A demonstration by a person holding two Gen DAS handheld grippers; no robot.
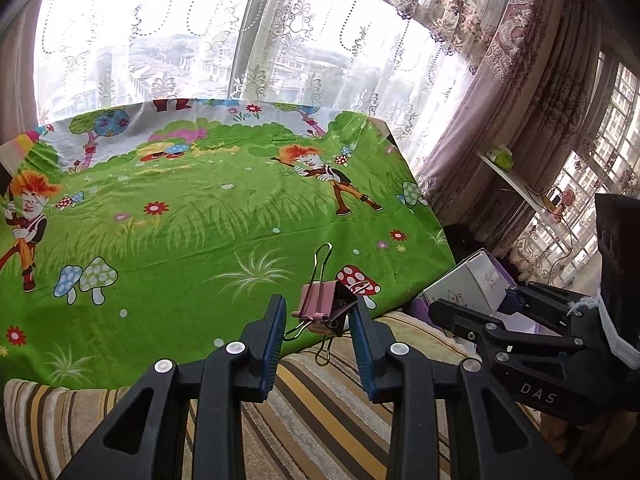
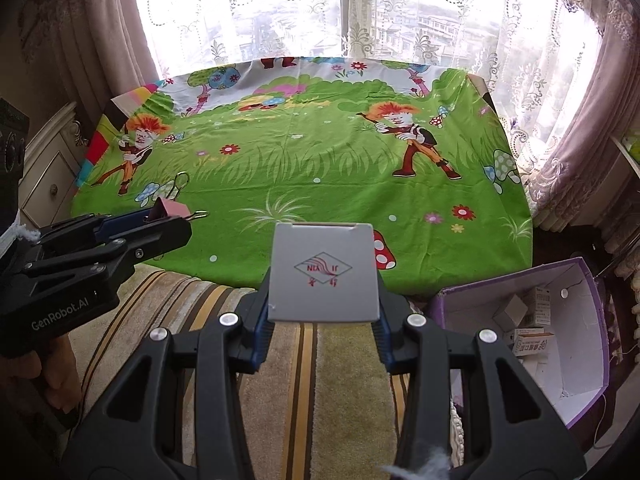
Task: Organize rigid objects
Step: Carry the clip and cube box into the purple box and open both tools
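Right wrist view: right claw (image 2: 322,312) pinches a small grey carton (image 2: 324,272) by its sides, held above the striped rug (image 2: 280,380) at the table's near edge. Left claw (image 1: 318,322) pinches a pink binder clip (image 1: 320,310), also off the surface. The green cartoon-print tablecloth (image 2: 320,184) looks clear. The purple box (image 2: 576,344) at right already holds a few small cartons. Judging by that: most sorted, these two items left to drop in.
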